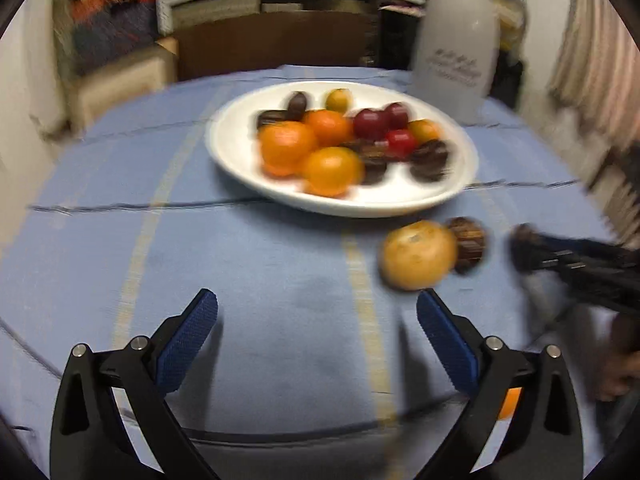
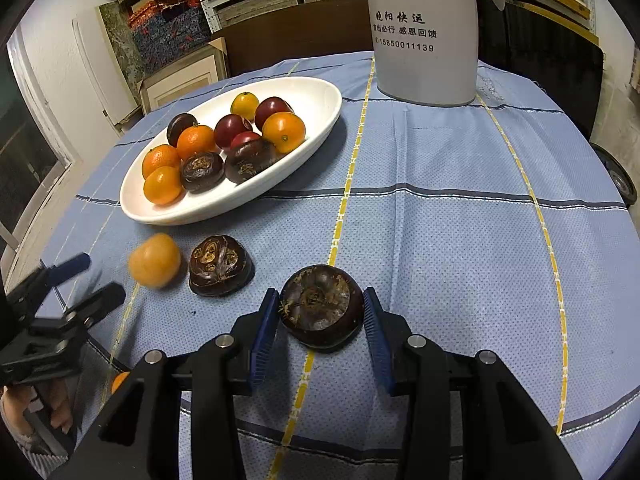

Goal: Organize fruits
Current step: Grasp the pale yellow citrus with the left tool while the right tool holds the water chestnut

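Blue-padded right tool (image 2: 322,312) grips a dark brown round water chestnut (image 2: 321,307) near the white oval plate (image 2: 320,98); left tool (image 1: 316,320) gapes wide, empty.

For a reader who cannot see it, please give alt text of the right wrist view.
The right tongs grip a dark water chestnut over a blue cloth. Behind it, an orange and another chestnut lie before a white plate of fruit.
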Motion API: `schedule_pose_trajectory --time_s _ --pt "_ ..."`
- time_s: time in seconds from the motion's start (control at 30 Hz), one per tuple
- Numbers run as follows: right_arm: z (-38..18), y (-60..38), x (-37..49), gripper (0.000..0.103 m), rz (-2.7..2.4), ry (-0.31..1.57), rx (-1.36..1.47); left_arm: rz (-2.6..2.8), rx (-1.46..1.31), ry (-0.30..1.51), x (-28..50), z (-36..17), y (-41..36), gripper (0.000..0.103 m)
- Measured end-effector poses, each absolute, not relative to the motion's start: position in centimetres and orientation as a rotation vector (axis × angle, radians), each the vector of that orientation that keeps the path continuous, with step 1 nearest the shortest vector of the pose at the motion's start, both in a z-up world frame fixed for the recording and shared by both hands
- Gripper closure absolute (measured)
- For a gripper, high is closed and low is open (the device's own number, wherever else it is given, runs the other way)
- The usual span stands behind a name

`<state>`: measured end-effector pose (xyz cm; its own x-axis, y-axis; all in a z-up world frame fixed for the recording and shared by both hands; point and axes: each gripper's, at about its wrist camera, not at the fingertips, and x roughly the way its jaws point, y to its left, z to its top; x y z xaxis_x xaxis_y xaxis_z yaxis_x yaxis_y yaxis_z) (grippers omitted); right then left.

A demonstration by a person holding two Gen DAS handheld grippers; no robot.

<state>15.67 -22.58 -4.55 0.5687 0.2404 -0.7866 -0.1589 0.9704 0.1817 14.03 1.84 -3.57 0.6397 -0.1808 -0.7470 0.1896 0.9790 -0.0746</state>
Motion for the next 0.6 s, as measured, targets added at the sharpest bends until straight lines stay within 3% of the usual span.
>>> schedule_pose_trajectory --time_s 0.17,0.3,0.47,0.5,0.6 --pt "-4.6 -22.6 15.6 0.059 0.235 0.937 0.093 -0.257 0.044 0.848 15.0 -3.7 -0.5 0.006" --pt "-4.5 -22.5 15.6 0.059 0.232 0.935 0.087 -0.314 0.058 0.869 15.7 -4.3 -1.8 0.026" --pt "-4.6 -22.5 15.6 0.059 0.231 0.933 0.079 -0.344 0.095 0.88 16.4 -4.8 -3.6 0.043" --pt "-4.6 -22.5 15.6 0.059 0.23 0.932 0.078 -0.352 0.099 0.878 16.4 -4.8 -3.8 0.051" --pt "-4.7 -22.4 15.6 0.059 0.228 0.928 0.071 -0.375 0.092 0.876 16.3 -4.8 -4.0 0.062"
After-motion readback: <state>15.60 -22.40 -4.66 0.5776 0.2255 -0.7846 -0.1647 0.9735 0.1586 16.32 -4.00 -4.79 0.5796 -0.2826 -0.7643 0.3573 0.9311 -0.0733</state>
